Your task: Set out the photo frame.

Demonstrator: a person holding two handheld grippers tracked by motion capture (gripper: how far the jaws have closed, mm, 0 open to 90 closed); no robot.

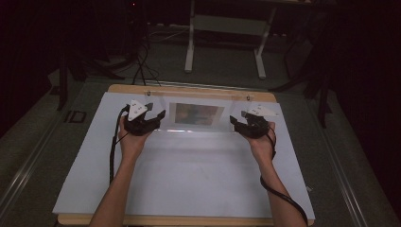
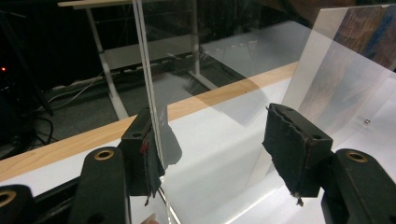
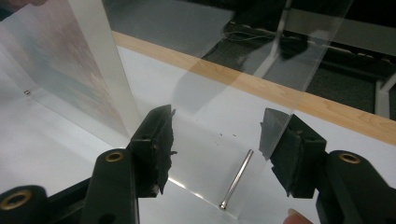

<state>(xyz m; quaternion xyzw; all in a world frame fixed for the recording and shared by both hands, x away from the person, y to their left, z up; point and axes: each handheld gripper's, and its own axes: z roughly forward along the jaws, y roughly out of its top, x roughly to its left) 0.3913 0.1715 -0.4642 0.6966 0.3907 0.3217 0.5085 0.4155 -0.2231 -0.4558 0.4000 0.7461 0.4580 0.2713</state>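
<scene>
A: From the high view, what do you count?

B: One wooden table [image 1: 189, 90] under one white sheet [image 1: 189, 175], and one clear acrylic picture frame [image 1: 196, 115] standing upright near the far edge, with one colourful print inside it. Two forearms come in from the bottom. The left gripper [image 1: 160, 116] sits at the frame's left end, the right gripper [image 1: 235, 119] at its right end. Each carries one grey three-cornered plate and trails one black cable.

A: And the left gripper view?

B: Two black padded jaws, spread wide. The frame's end edge, which reads as two thin clear panes set close together, rises right against the left pad [image 2: 145, 161]. The right pad [image 2: 292, 144] stands well apart from it, so the jaws are released with the edge between them, not clenched. The print shows at an angle at the upper right. One small metal bit [image 2: 367, 121] lies on the sheet beyond.

A: The right gripper view?

B: Again two jaws, spread. The clear pane's edge passes just in front of the right pad [image 3: 289, 154]; I cannot tell whether it touches. The left pad [image 3: 161, 144] is clear of it, so this gripper is released too. One slim metal pin [image 3: 236, 178] lies on the sheet between the jaws, seen through the pane. One more small metal bit [image 3: 27, 92] lies at the far left.
</scene>
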